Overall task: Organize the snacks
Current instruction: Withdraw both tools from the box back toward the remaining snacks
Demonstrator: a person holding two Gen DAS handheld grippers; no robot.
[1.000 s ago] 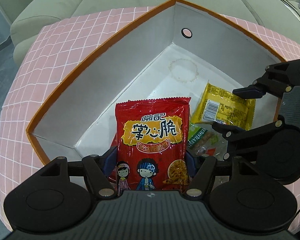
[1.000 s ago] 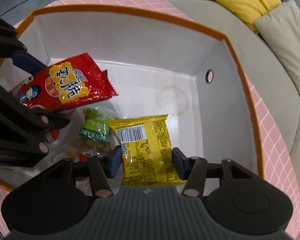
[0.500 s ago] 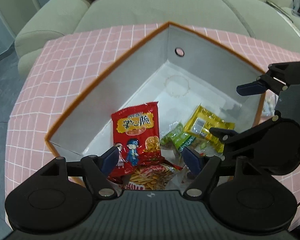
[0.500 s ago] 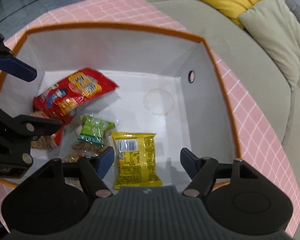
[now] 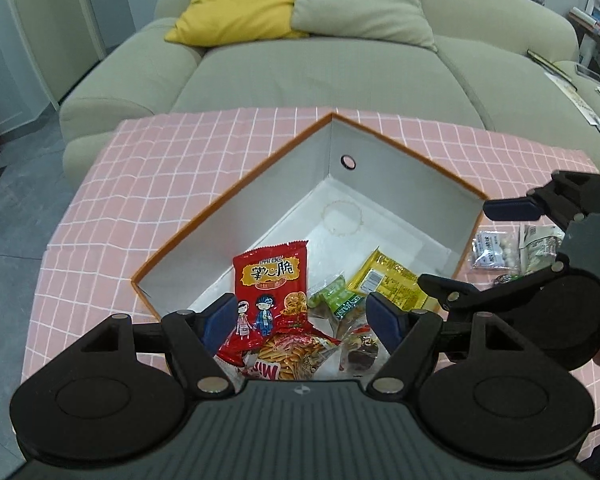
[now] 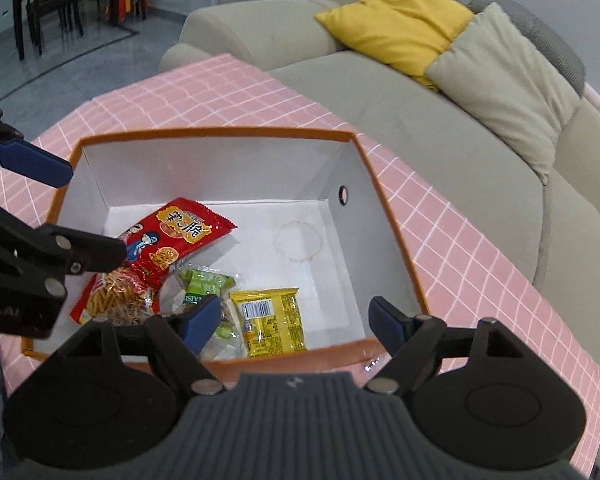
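Observation:
A white box with an orange rim (image 5: 260, 184) (image 6: 220, 168) stands on the pink checked cloth. On its floor lie a red snack bag (image 5: 270, 280) (image 6: 172, 240), a yellow packet (image 5: 388, 280) (image 6: 272, 320), a green packet (image 5: 336, 296) (image 6: 204, 284) and a bag of stick snacks (image 5: 292, 356) (image 6: 112, 300). My left gripper (image 5: 302, 316) hangs open above the red bag and touches nothing. My right gripper (image 6: 294, 316) hovers over the box's near rim above the yellow packet. Its jaws are opening, with nothing held between them.
Two loose snack packets (image 5: 492, 250) (image 5: 538, 248) lie on the tablecloth (image 5: 160, 184) just outside the box's right wall. A beige sofa (image 5: 320, 72) with a yellow cushion (image 5: 236, 4) stands right behind the table. Dark chairs (image 6: 56, 4) are far off.
Both grippers rose up and back out of the box. The left one let go of the red bag, the right one of the yellow packet; both packets now lie on the box floor.

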